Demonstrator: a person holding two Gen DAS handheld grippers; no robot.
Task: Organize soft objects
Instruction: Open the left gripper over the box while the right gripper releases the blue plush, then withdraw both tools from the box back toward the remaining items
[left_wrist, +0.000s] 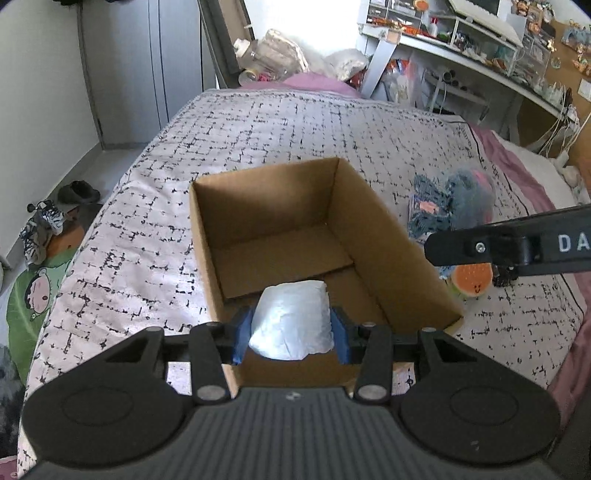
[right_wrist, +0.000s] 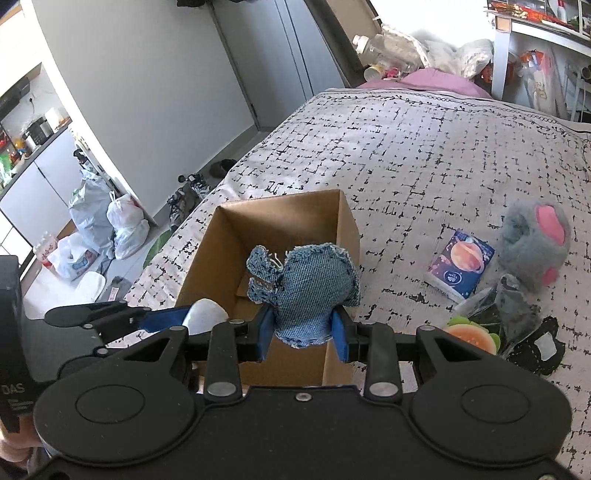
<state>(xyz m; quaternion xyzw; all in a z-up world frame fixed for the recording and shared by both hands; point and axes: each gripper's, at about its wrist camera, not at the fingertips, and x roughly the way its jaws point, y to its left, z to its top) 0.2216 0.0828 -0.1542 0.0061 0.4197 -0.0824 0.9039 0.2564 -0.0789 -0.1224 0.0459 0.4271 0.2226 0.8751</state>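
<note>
**Both jaws loaded, box still bare**

Clamped between my left gripper's blue pads is a white pouch, hanging just over the near end of the box. Beyond it the box floor shows nothing, so as I judge it, no soft thing has been put away yet.

Largest of what waits is the grey plush, well off to the right of my right gripper on the bed. Nearer lie a blue packet, some clear wrapping I can't make out, and an orange-and-green toy just right of those jaws.

That right gripper is closed on a denim toy, held above the box's near right wall. Both sets of jaws stand narrowly apart, only by the width of what they squeeze.

By my guess, two drops come first, then the pieces on the bed.
</note>
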